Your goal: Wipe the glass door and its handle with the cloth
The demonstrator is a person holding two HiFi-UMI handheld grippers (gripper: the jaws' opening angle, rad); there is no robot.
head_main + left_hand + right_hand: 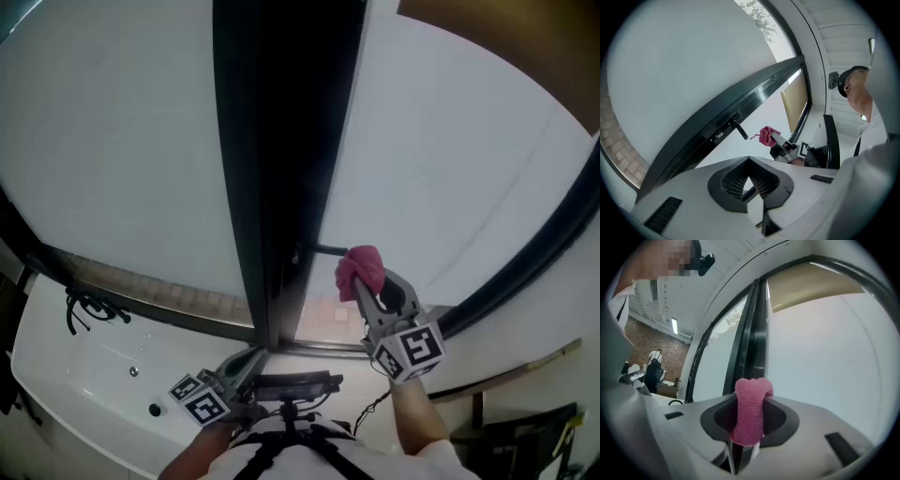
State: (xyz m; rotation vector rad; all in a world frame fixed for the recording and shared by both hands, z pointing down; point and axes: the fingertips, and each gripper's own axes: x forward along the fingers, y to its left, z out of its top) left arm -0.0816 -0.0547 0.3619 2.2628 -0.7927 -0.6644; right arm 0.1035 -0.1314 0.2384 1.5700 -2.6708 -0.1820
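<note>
1. The right gripper (367, 292) sits right of centre in the head view, its jaws clamped on a bunched pink cloth (360, 268); the wad fills the gap between them and bulges past the tips
2. The left gripper (246, 364) hangs low at the bottom centre of that view; in its own view the jaws meet at the tips with nothing between them
3. The glass door (441, 169) fills the upper right of the head view, and its dark frame (281, 169) runs top to bottom through the middle
4. The handle (325, 249) is a dark lever that juts from the frame towards the right of the picture, its long axis roughly level across the frame
5. The cloth lies at the handle's free end, just right of it and a little lower; the left gripper view suggests a small gap, so contact cannot be confirmed
6. Judgement: the right gripper is much the nearer, so the coming wipe likely calls for a short move leftward along the lever's length, with the cloth pressed onto it
</note>
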